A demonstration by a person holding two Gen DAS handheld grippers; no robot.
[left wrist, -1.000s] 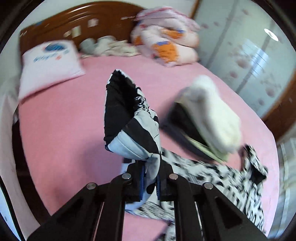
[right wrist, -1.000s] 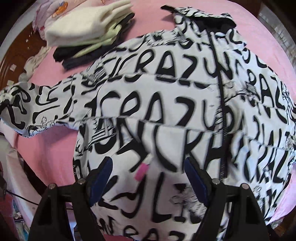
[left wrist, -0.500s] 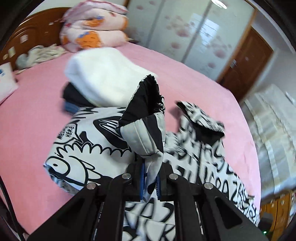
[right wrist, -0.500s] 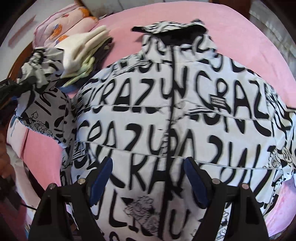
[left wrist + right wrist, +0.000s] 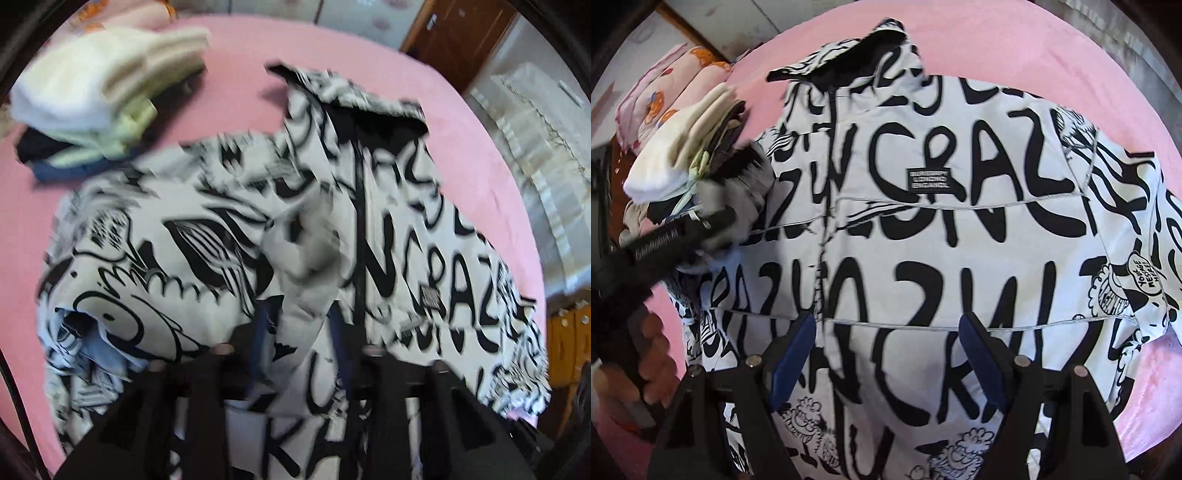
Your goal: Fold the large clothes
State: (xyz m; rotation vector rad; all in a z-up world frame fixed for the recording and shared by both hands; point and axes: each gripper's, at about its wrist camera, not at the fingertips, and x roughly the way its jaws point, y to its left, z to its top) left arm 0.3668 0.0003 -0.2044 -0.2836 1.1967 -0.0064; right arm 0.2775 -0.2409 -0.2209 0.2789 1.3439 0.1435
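Releasing the sleeve (image 5: pixel 306 254) onto the black-and-white printed jacket (image 5: pixel 923 229), I let my left gripper (image 5: pixel 301 345) open, cuff still between the parting pads. The jacket lies zipped, front up, on the pink bed (image 5: pixel 1015 48) (folded pile beside it). My right gripper (image 5: pixel 886 354), spread and empty, hovers above the hem. Lay the sleeve flat across the chest before withdrawing.

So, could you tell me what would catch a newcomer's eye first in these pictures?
The white jacket scrawled with black lettering, spread across the pink bed. Then the folded clothes stack beside its collar end. The left gripper is opening around the sleeve cuff over the jacket's front.
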